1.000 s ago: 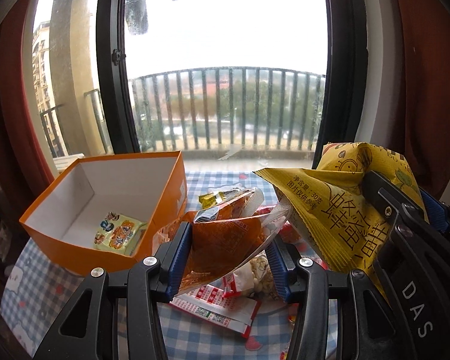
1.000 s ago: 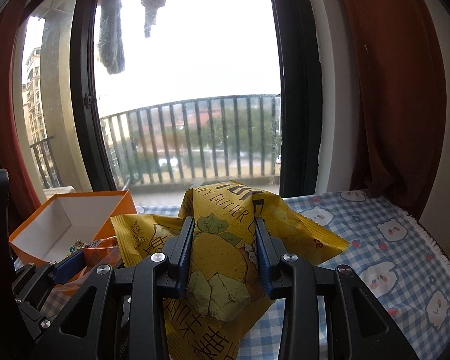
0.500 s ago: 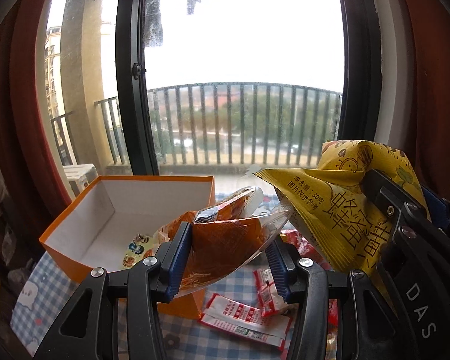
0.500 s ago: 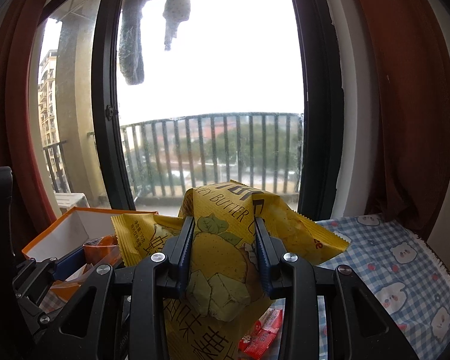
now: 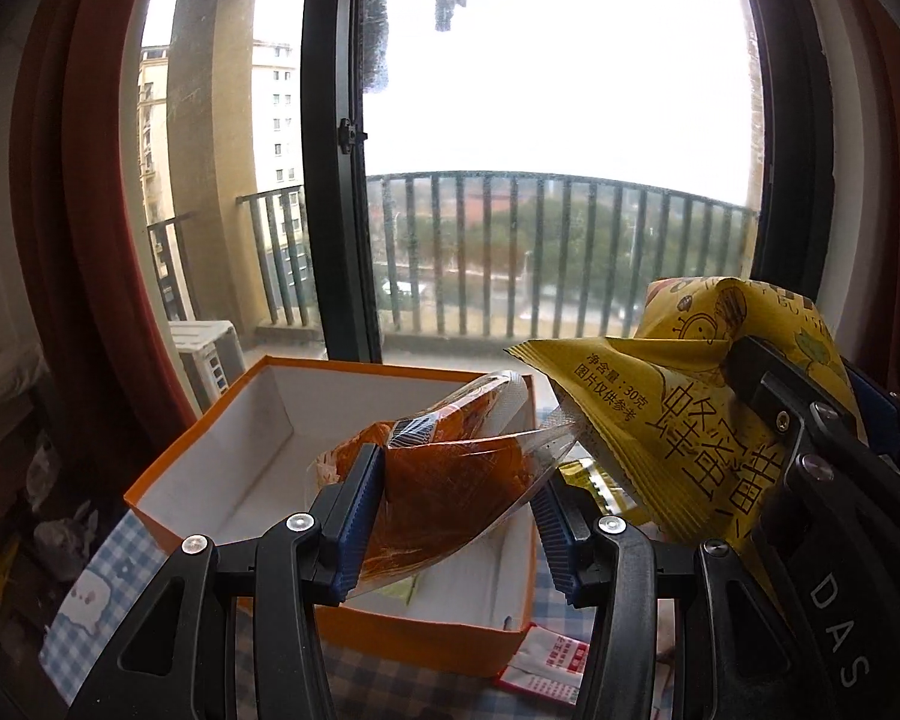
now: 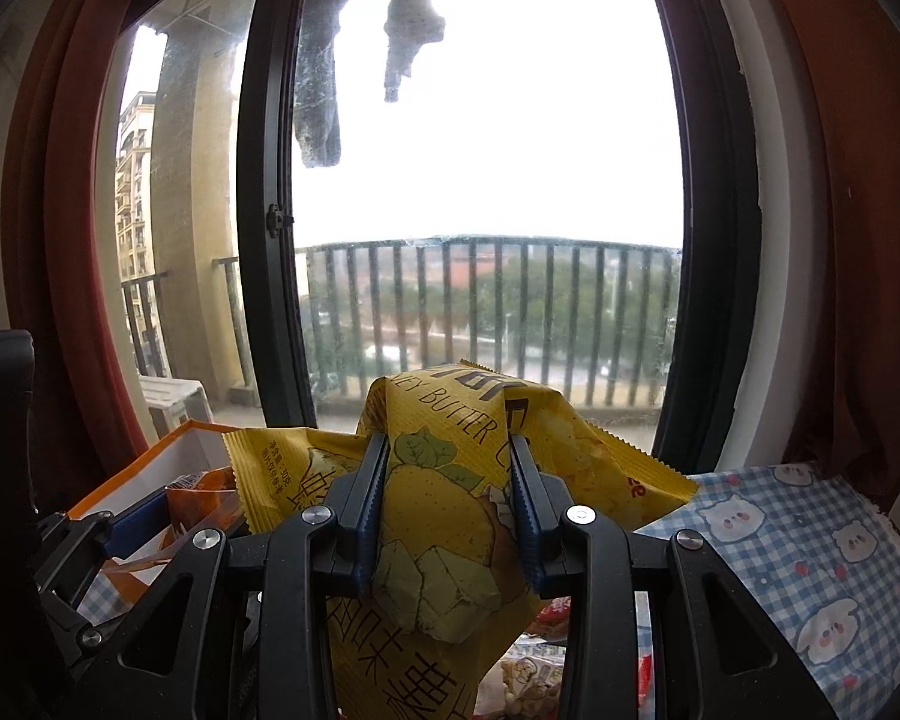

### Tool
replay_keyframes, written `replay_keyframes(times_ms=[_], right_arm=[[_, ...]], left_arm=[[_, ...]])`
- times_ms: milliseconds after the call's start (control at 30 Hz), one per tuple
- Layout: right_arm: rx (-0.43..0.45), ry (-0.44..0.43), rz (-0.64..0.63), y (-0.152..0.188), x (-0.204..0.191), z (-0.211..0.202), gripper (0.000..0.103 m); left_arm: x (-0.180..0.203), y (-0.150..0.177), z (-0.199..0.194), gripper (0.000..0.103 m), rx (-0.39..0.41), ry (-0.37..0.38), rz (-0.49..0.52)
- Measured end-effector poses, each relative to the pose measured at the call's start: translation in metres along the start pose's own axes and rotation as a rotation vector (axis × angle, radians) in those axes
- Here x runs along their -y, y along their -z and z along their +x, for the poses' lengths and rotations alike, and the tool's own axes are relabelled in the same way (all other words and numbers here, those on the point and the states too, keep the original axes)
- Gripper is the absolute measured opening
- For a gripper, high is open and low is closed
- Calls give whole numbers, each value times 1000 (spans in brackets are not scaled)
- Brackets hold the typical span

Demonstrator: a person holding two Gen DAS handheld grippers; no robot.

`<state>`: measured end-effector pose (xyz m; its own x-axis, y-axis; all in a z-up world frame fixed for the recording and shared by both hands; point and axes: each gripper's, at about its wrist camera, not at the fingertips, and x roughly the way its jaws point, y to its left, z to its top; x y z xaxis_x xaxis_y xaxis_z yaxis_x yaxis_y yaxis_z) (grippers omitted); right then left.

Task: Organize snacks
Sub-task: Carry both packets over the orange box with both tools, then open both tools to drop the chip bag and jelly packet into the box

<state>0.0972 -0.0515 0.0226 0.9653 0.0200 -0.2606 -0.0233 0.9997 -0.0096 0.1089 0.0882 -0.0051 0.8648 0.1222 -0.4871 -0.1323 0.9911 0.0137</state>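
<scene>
Partway through the sorting, judging by the layout: left tool point(image 5: 456, 504) clamped on an orange snack packet point(image 5: 450, 480) with clear sealed edges, carried above the open orange box point(image 5: 222, 468), not yet let go. Right tool point(image 6: 447, 510) clenched around a yellow honey butter chip bag point(image 6: 444, 516), held up beside the box and level with the other packet, over the blue checked counter cloth point(image 6: 810, 552) printed with little bears. Inside the box, mostly bare white floor, with only a small yellowish-green packet point(image 5: 402, 591) glimpsed under the orange one. Left to do, as far as could be told: both held packets to drop in, plus loose items on the counter, among them a red-and-white sachet point(image 5: 546, 660) by the box corner and more small packs beneath the yellow bag. Readable writing: "EY BUTTER" on the yellow bag, the number 30 within a line of Chinese characters, larger Chinese characters below; "DAS" on the right tool's body
</scene>
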Motion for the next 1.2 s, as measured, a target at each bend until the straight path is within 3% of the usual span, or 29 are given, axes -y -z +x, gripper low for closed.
replay_keyframes(times_ms=[533,733,933,1033,1100,1200], right_arm=[[-48,-143,-65,0,-83,67,40],[-107,-199,-48,6,-105,99,40],[-160,-219,-28,9,-121,126,42],[-221,-256,-48,10,-128,141,47],[-277,-296,-51,12,-130,150,64],[-337,-318,-31,17,-133,160,77]], left_arm=[[-71,-2,55,50,-123,-180,-96],[-85,0,79,50,-180,-220,-105],[-104,1,103,51,-250,-209,-129],[-106,2,110,58,-270,-216,-134],[-107,4,111,66,-273,-237,-136],[-109,5,116,83,-286,-245,-140]])
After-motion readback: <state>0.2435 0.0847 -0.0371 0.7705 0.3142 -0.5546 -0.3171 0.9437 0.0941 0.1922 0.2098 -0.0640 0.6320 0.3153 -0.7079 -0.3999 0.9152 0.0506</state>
